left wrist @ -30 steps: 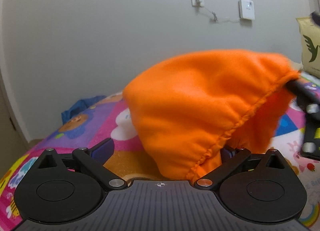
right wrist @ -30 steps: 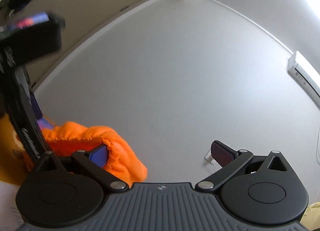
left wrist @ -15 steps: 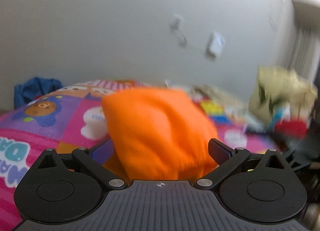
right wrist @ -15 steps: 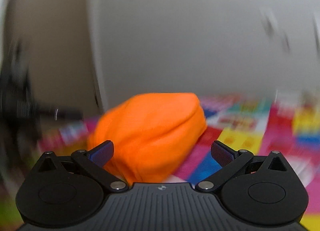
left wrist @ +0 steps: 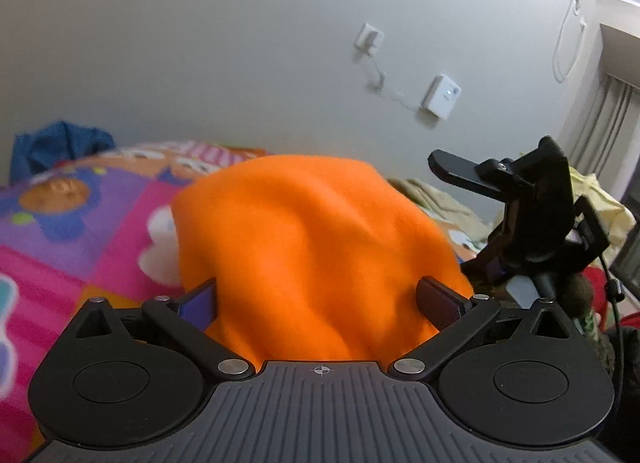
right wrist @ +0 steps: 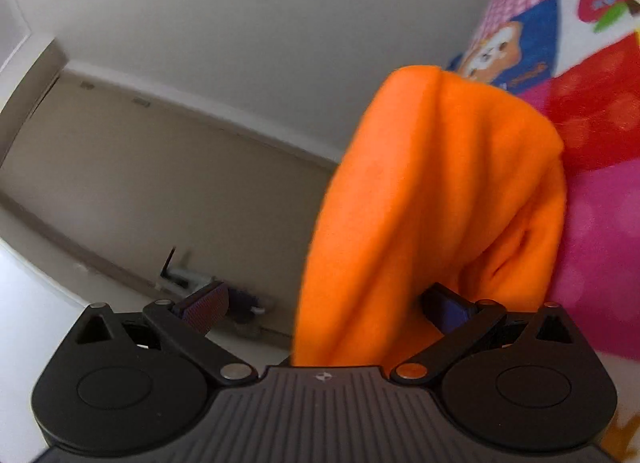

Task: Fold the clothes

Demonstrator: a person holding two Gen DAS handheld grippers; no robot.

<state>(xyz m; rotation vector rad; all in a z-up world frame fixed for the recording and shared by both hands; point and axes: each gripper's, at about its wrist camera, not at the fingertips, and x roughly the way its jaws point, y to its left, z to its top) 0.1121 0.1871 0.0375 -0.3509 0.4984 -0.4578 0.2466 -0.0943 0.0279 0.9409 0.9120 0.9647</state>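
An orange fleece garment (left wrist: 316,255) lies bunched on the colourful cartoon bedspread (left wrist: 72,223). In the left wrist view it fills the gap between my left gripper's (left wrist: 316,299) spread fingers, which are open around it. The right gripper's body (left wrist: 532,215) shows at the right of that view, beside the garment. In the right wrist view the garment (right wrist: 432,203) hangs across the gap of my right gripper (right wrist: 326,305); its fingers stand wide apart, with cloth draped over the right finger (right wrist: 448,309).
A blue garment (left wrist: 56,143) lies at the far edge of the bed by the grey wall. Pale yellow cloth (left wrist: 592,199) is piled at the right. A wall socket and a white box (left wrist: 440,97) are on the wall. A beige door (right wrist: 140,183) shows in the right view.
Both cameras have swung. The left gripper, shut on the orange hem a second ago, now stands open around the cloth. The right gripper has tilted sideways, with the cloth across its gap.
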